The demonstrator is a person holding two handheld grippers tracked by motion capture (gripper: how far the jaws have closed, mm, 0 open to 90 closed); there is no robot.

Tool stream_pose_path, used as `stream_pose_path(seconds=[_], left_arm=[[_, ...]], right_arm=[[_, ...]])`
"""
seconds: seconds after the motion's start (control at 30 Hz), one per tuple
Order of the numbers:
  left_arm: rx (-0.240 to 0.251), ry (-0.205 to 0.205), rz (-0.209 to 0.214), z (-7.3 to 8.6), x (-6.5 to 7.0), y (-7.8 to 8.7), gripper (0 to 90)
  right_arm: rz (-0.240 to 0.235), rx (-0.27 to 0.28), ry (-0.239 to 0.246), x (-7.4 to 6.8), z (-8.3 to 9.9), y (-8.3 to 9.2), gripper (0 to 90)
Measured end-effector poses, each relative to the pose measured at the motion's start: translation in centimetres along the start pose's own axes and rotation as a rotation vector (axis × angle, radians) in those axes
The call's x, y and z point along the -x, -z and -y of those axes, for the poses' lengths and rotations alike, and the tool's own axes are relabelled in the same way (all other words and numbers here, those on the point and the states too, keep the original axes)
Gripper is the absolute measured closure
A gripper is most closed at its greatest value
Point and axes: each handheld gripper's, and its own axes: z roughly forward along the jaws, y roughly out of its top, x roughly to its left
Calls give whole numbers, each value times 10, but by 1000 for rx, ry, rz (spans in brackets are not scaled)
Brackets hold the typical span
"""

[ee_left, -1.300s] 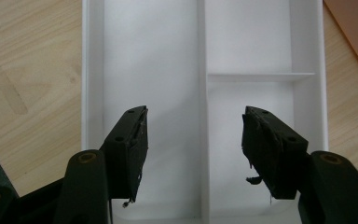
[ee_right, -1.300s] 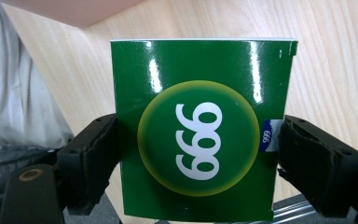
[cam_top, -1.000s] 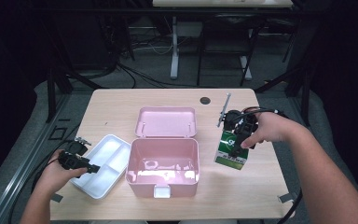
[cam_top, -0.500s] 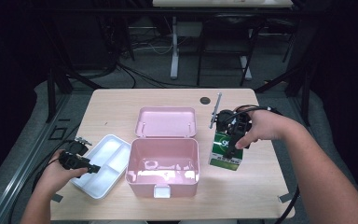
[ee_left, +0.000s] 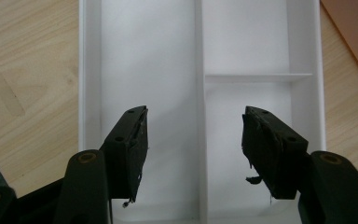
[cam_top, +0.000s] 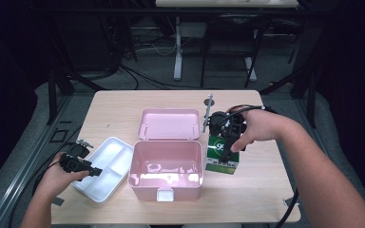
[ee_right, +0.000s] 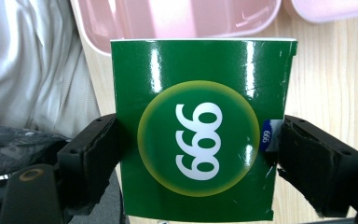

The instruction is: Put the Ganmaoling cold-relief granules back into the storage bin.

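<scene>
A glossy green carton (cam_top: 220, 160) printed "999" stands on the table just right of the open pink box (cam_top: 166, 183). My right gripper (cam_top: 227, 151) reaches down onto it from above. In the right gripper view both jaws press the carton's (ee_right: 200, 130) sides, so that gripper (ee_right: 200, 137) is shut on it. At the left, my left gripper (cam_top: 93, 171) hovers low over the white divided tray (cam_top: 111, 179). Its jaws (ee_left: 193, 135) stand open with nothing between them, above the tray's dividers (ee_left: 199, 56).
The pink box's lid (cam_top: 168, 124) lies open behind it, and its rim (ee_right: 182, 21) sits just beyond the carton. Bare wooden table (cam_top: 119, 107) stretches behind the tray and box. Pale cloth (ee_right: 28, 70) lies left of the carton in the right gripper view.
My right gripper has carried the green carton left, closer to the pink box's right wall. The left gripper has stayed over the tray.
</scene>
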Motion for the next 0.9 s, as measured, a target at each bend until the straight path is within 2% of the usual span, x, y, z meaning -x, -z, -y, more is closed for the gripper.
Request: stream_pose_path(seconds=[0.33, 0.9], left_arm=[[1, -4, 0, 0, 1, 1, 411], [-5, -11, 3, -1, 0, -1, 411]], right_arm=[[-12, -7, 26, -6, -18, 1, 161], [-22, 6, 81, -14, -61, -1, 161]])
